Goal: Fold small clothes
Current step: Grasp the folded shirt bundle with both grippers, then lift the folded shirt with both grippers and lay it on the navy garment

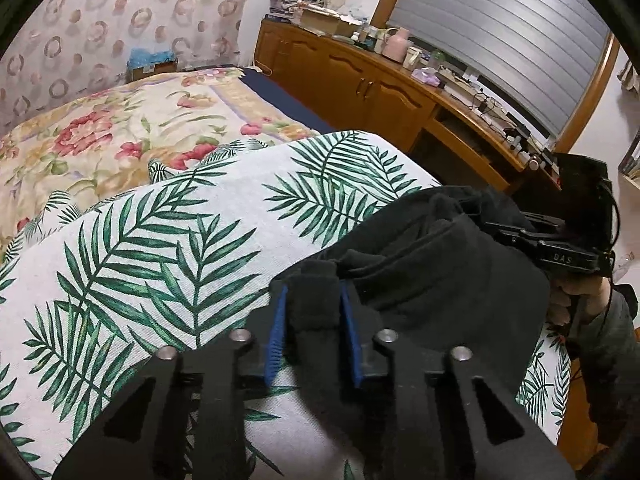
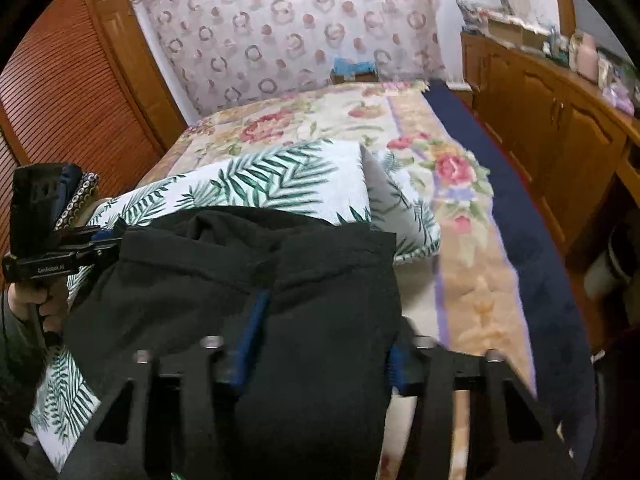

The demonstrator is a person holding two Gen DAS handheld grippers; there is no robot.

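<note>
Left gripper (image 1: 312, 312) and right gripper (image 2: 320, 340) each pinch an edge of the soft, limp black garment (image 1: 432, 264) on a palm-print cloth (image 1: 160, 240); likely light, best held at corners.

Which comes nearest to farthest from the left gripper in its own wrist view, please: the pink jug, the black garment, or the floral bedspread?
1. black garment, pinched in the left gripper.
2. floral bedspread, beyond, upper left.
3. pink jug, on the far sideboard.
</note>
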